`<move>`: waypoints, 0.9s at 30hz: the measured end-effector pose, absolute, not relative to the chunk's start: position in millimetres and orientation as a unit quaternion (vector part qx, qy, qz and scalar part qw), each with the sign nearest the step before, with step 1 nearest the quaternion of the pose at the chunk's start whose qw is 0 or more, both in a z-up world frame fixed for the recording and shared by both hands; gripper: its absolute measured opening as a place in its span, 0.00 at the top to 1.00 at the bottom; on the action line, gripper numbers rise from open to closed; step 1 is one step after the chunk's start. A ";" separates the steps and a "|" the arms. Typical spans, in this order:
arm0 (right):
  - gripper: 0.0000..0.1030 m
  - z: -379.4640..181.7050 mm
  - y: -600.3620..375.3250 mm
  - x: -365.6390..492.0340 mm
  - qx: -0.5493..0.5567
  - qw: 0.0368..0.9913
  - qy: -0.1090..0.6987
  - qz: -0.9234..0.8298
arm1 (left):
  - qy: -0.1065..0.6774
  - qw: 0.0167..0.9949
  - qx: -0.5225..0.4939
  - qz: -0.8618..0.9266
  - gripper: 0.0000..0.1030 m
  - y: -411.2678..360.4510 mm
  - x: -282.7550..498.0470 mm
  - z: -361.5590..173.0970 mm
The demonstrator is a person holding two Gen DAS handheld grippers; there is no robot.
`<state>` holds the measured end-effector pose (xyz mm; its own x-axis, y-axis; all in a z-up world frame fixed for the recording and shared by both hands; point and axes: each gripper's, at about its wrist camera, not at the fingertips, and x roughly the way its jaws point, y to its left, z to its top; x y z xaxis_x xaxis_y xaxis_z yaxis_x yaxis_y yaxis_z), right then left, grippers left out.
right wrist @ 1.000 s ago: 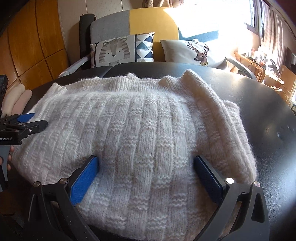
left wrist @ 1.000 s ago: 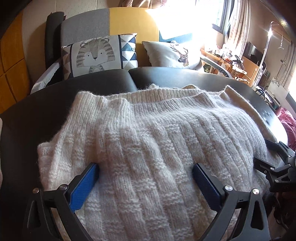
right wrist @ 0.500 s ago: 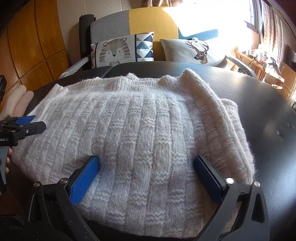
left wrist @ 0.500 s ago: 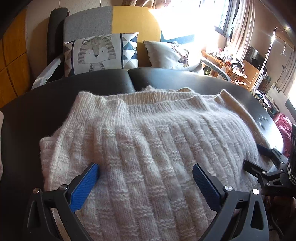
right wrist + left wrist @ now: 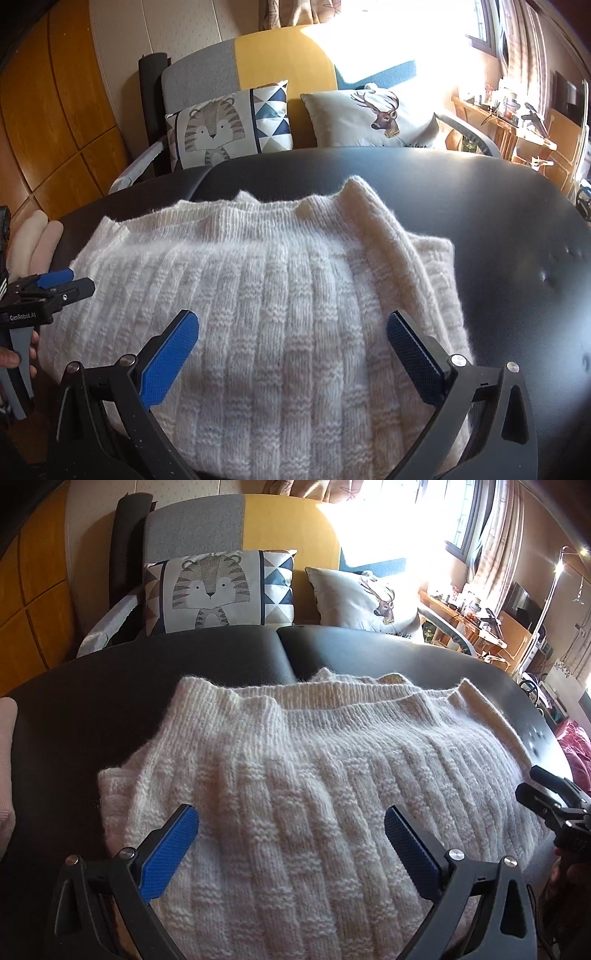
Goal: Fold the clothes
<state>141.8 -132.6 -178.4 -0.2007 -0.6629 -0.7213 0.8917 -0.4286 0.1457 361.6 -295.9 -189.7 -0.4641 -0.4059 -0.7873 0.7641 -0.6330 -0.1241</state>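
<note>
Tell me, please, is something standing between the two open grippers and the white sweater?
Nothing visible does. The left gripper and right gripper both hang open directly over the white sweater on the black table.

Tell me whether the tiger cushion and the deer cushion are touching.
Apart. The left wrist view shows a strip of yellow sofa back between the tiger cushion and the deer cushion; the right wrist view shows the same gap.
</note>
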 end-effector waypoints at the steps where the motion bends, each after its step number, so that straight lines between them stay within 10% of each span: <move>1: 0.00 -176.1 -138.8 141.3 0.370 0.515 0.157 -0.757 | 0.237 0.357 0.377 -0.821 0.00 -298.9 360.0 -189.9; 10: 0.00 -201.0 -210.7 141.5 0.382 0.516 0.258 -0.722 | 0.228 0.368 0.400 -0.808 0.00 -332.7 347.6 -206.5; 27: 0.00 -224.0 -199.9 115.2 0.390 0.536 0.194 -0.723 | 0.260 0.378 0.364 -0.810 0.00 -363.2 345.8 -200.5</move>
<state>115.2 -199.9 -224.0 -0.1216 -0.6247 -0.7714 0.9267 -0.3499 0.1373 345.8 -363.2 -200.5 -0.4491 -0.4228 -0.7871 0.8019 -0.5793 -0.1463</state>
